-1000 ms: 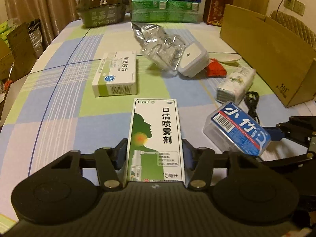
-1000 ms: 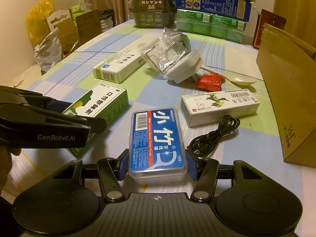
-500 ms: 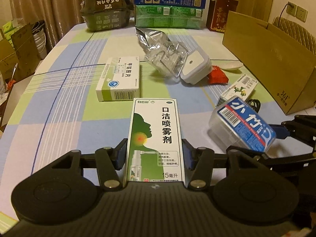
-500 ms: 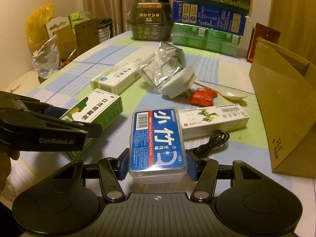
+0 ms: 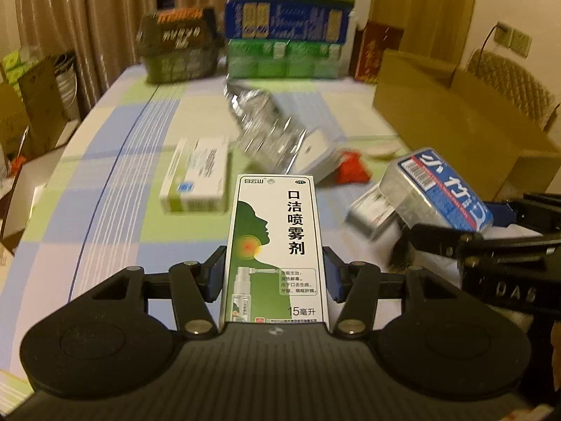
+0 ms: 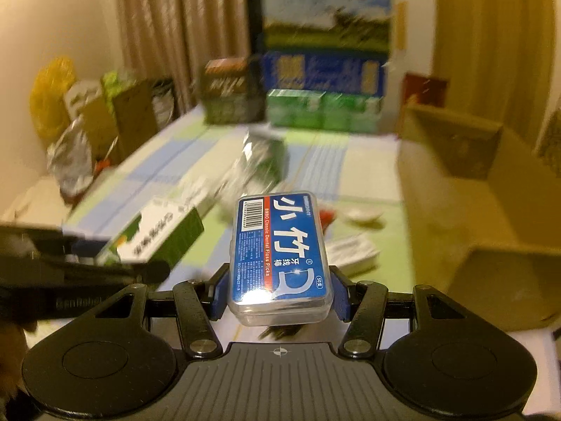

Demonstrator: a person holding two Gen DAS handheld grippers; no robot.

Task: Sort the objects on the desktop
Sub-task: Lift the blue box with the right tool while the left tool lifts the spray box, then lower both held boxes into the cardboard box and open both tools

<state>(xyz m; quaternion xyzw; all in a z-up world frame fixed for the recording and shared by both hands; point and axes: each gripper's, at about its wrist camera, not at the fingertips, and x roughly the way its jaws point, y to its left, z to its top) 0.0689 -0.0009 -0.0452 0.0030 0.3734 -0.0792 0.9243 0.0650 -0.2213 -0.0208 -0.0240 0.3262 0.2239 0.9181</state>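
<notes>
My left gripper [image 5: 273, 277] is shut on a white and green throat spray box [image 5: 275, 245] and holds it above the table. The box also shows in the right wrist view [image 6: 154, 235], at the left. My right gripper [image 6: 280, 291] is shut on a clear floss pick box with a blue label [image 6: 280, 256], lifted off the table. That box shows in the left wrist view [image 5: 434, 189], at the right. On the table lie a white and green medicine box [image 5: 196, 175], a crumpled clear bag [image 5: 266, 129], a red packet [image 5: 352, 172] and a white carton [image 6: 354, 252].
An open brown cardboard box [image 5: 466, 129] stands at the right of the checked tablecloth [image 5: 105, 210]. At the far edge stand a dark basket [image 5: 178, 49] and stacked green and blue cartons [image 5: 287, 45]. A white spoon [image 6: 363, 214] lies near the red packet.
Both grippers have risen with their boxes, and the table has dropped lower in both views. The floss box sits higher and farther right. The background is now blurred by motion.
</notes>
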